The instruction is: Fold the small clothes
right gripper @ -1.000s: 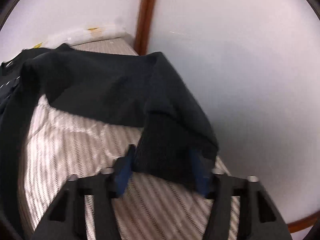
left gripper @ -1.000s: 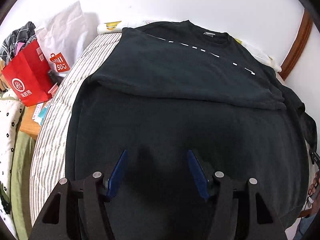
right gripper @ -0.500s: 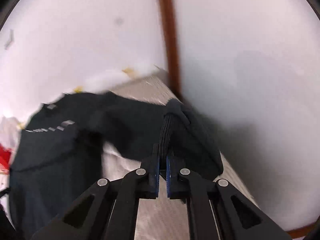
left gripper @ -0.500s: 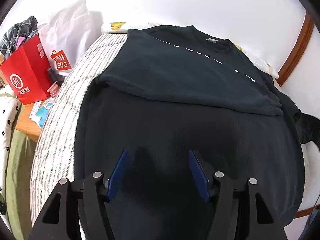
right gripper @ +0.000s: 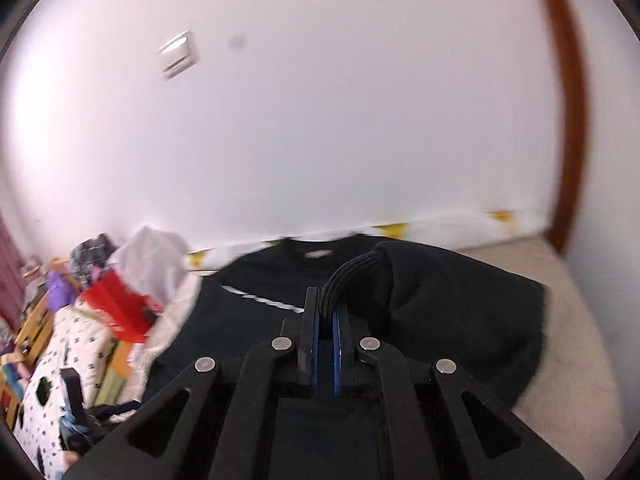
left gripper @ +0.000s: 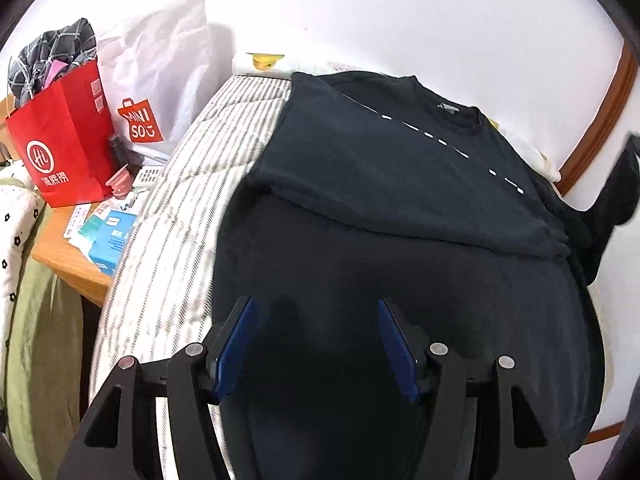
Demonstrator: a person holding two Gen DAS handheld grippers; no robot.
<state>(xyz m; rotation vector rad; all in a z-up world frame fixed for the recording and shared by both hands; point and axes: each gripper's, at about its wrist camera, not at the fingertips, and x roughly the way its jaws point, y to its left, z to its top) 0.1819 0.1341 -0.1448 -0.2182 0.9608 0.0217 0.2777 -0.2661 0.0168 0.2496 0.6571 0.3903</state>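
A black sweatshirt (left gripper: pixel 400 208) lies spread on the striped bed, its left sleeve folded across the chest, with a white dashed line under the collar. My left gripper (left gripper: pixel 316 320) is open and empty, hovering over the shirt's lower part. My right gripper (right gripper: pixel 326 312) is shut on the ribbed cuff (right gripper: pixel 348 276) of the right sleeve (right gripper: pixel 448 304) and holds it lifted above the shirt body (right gripper: pixel 240 320). In the left wrist view the lifted sleeve (left gripper: pixel 616 184) shows at the far right, off the bed.
The striped mattress (left gripper: pixel 180 208) runs along the shirt's left side. Beside it a wooden bedside table (left gripper: pixel 68 252) holds a red paper bag (left gripper: pixel 64 144), a white Miniso bag (left gripper: pixel 160 80) and small boxes. White walls stand behind and to the right, with a brown frame (left gripper: pixel 600 112).
My right gripper closed on the sleeve cuff, lifted it and swung it left over the shirt. My left gripper stayed open, shifting slightly over the shirt.
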